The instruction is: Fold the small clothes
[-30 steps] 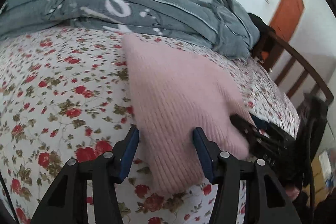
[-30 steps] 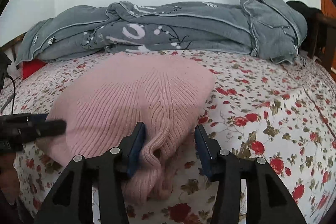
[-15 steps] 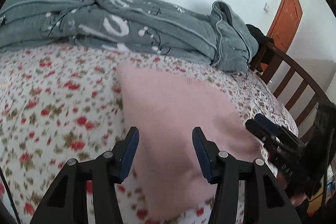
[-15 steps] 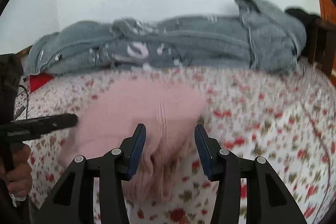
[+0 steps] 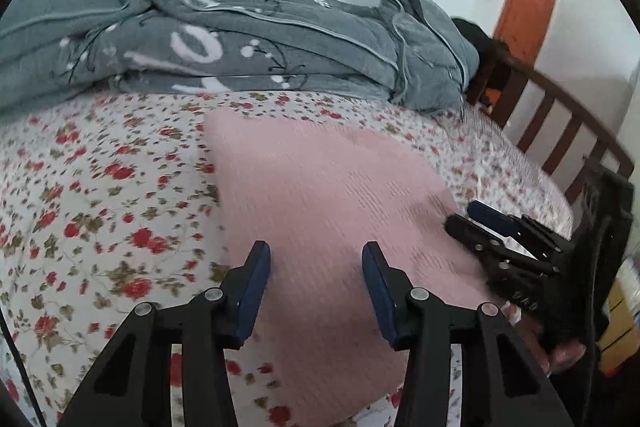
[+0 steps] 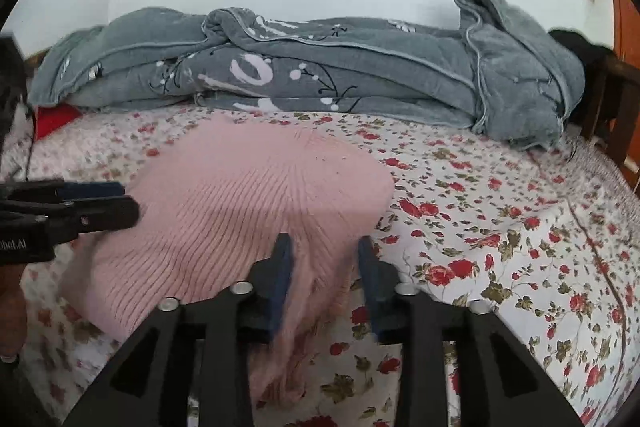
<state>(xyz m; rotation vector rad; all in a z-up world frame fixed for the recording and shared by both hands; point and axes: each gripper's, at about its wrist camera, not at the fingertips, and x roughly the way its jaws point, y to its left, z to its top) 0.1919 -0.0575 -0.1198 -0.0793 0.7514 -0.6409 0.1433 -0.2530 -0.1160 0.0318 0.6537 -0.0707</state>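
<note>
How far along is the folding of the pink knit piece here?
Done: the pink knit garment lies spread on the floral bedsheet; no finished fold shows. In hand: the right gripper straddles its bunched near edge, the left gripper hovers open above it. Left: folding it over.

From my right-hand camera: a pink knit sweater (image 6: 256, 203) lies on the flowery bedsheet (image 6: 500, 227). My right gripper (image 6: 324, 267) sits at its near edge, and a bunched bit of the knit is between the blue pads, though it's too blurry to say if they pinch it. The left gripper (image 6: 96, 207) pokes in from the left by the sweater's other side. A grey blanket (image 6: 320, 79) is heaped along the wall behind, with something red (image 6: 54, 117) at its left end.
</note>
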